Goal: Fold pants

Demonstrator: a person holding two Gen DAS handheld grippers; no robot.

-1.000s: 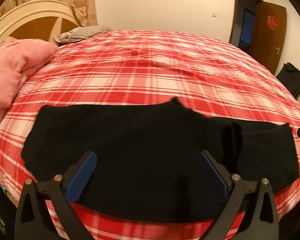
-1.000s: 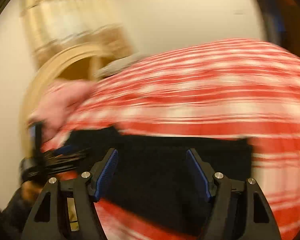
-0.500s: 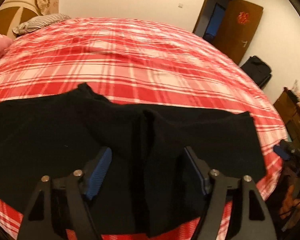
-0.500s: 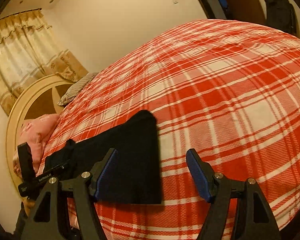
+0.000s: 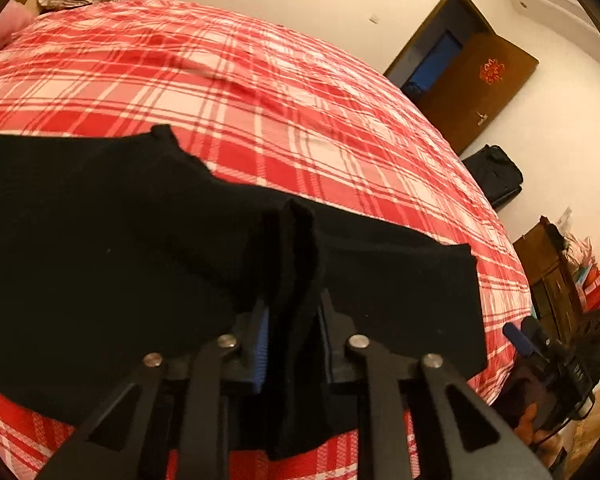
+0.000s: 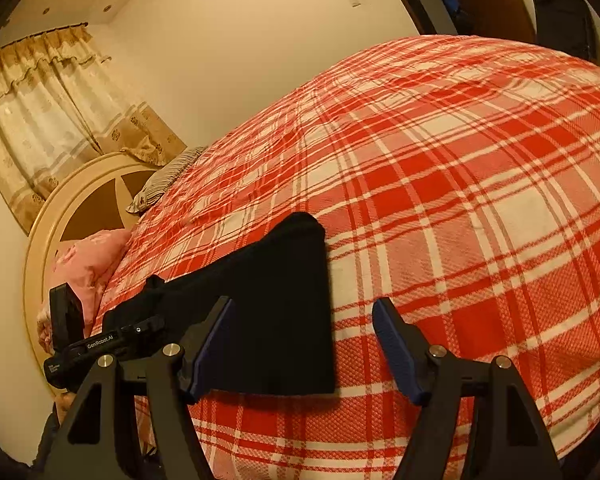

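Left tongs: two-finger black gripper with blue ribbed pads [image 5: 292, 320], jaws drawn nearly together, pinching a raised ridge of the black knit pants [image 5: 100, 248] near their middle.
Right tongs: matching black gripper with blue pads [image 6: 302, 350], jaws spread wide, holding nothing; it hovers over the pants' square end, one pad above the cloth, the other above the bare cover.
Pants position: laid lengthwise along the near edge of the bed's red-and-white plaid cover [image 5: 300, 128], mostly flat, one end pointing toward the cream arched headboard [image 6: 40, 248].
Stage, as I judge it: the fold is just beginning, with a mid-length pinch taken and the end not yet gripped.
Risk, layers: the pinch may hold only the top layer, so the under leg stays behind.
Risk, sag: the pants lie close to the mattress edge; lifting one-handed could drag them off.
Risk, cover: the plaid cloth could be caught with the pants.
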